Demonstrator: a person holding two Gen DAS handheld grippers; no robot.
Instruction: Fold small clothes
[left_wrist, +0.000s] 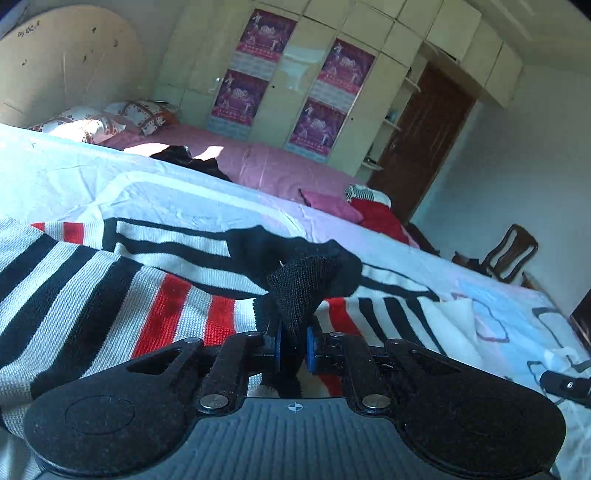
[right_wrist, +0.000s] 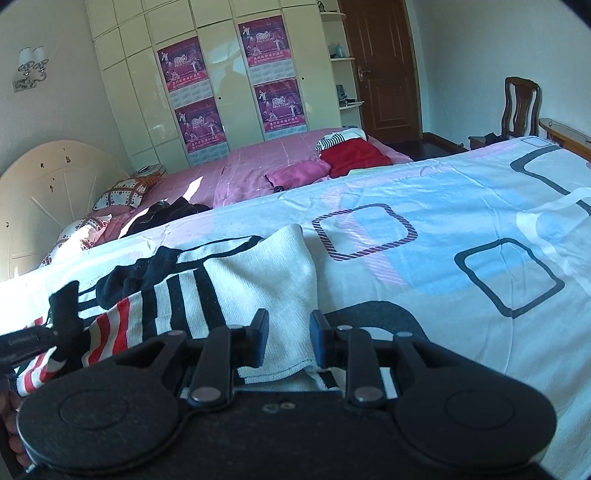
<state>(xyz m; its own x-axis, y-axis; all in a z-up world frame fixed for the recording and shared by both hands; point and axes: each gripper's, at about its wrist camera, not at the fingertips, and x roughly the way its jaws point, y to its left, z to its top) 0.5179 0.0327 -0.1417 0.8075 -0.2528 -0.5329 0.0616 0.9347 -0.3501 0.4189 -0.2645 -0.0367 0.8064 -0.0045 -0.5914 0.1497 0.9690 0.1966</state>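
Observation:
A knit sweater (left_wrist: 110, 280) striped white, black and red lies spread on the bed. My left gripper (left_wrist: 293, 332) is shut on a black fold of it (left_wrist: 303, 291), which stands up bunched between the blue pads. In the right wrist view the same gripper (right_wrist: 26, 343) comes in from the left with the black cloth (right_wrist: 66, 310) raised. My right gripper (right_wrist: 289, 338) hovers low over the sweater's white part (right_wrist: 273, 280). Its pads stand apart and the cloth lies flat between them, not pinched.
The bedsheet (right_wrist: 461, 229) is pale blue and pink with dark square outlines. Beyond it is a pink bed (right_wrist: 258, 162) with a red garment (right_wrist: 354, 155), a pink cloth (right_wrist: 299, 173), dark clothes (right_wrist: 166, 214) and pillows. A wardrobe, a door and a chair (right_wrist: 521, 107) stand behind.

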